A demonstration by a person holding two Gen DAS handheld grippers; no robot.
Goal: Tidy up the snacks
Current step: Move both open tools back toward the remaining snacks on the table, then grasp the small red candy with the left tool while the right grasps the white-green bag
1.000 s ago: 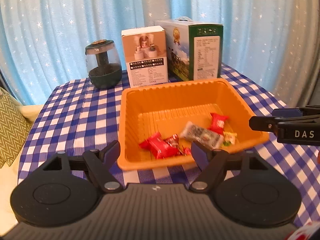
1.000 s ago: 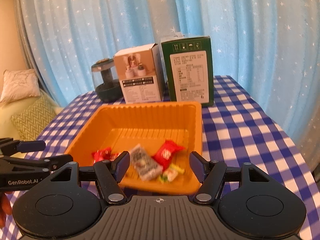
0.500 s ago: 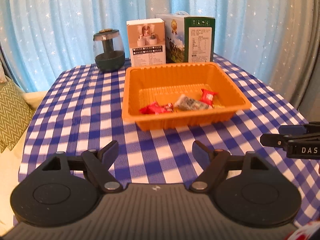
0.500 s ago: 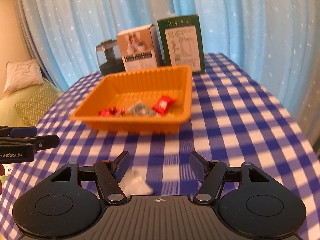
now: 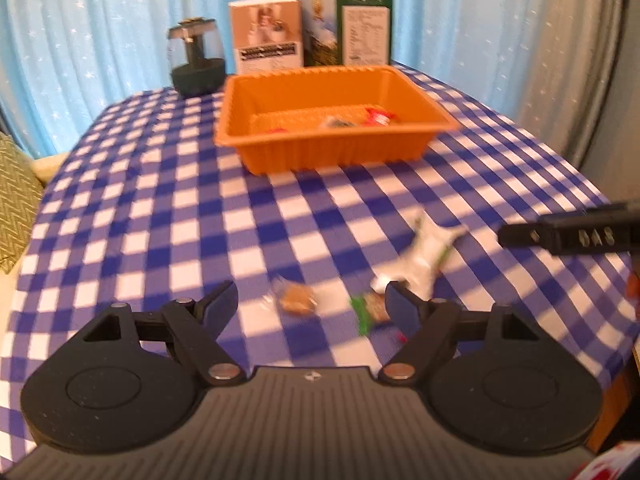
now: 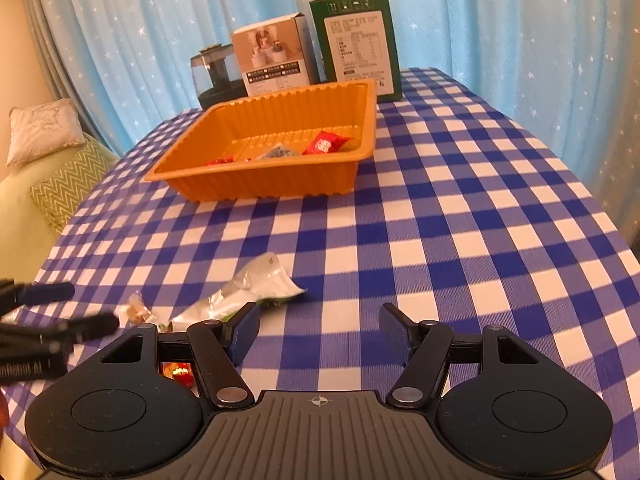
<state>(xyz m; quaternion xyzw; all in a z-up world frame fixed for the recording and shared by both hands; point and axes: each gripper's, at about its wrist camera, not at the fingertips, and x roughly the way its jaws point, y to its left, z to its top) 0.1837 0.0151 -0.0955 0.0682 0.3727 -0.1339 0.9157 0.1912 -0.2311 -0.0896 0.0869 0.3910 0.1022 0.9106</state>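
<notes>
An orange tray [image 5: 336,156] [image 6: 276,184] stands far back on the checked table with several wrapped snacks inside, among them a red packet [image 6: 324,145]. Loose snacks lie on the near cloth: a silver-and-green pouch [image 5: 428,258] [image 6: 256,286], a small brown candy [image 5: 295,300] [image 6: 138,310], a green-edged bar [image 5: 370,308] and a red candy [image 6: 178,372] under the right gripper's frame. My left gripper [image 5: 310,300] hovers open over the brown candy, touching nothing. My right gripper [image 6: 318,330] is open above bare cloth, with the pouch at its left finger.
At the back of the table [image 6: 480,208] stand a dark glass jar [image 5: 196,62], a white carton [image 5: 266,34] and a green carton [image 6: 356,44]. Blue starred curtains hang behind. A sofa with cushions [image 6: 44,136] lies off the left edge.
Both grippers have drawn back from the orange tray toward the near table edge and sunk lower. The loose snacks on the cloth have come into view; both stay open and empty.
</notes>
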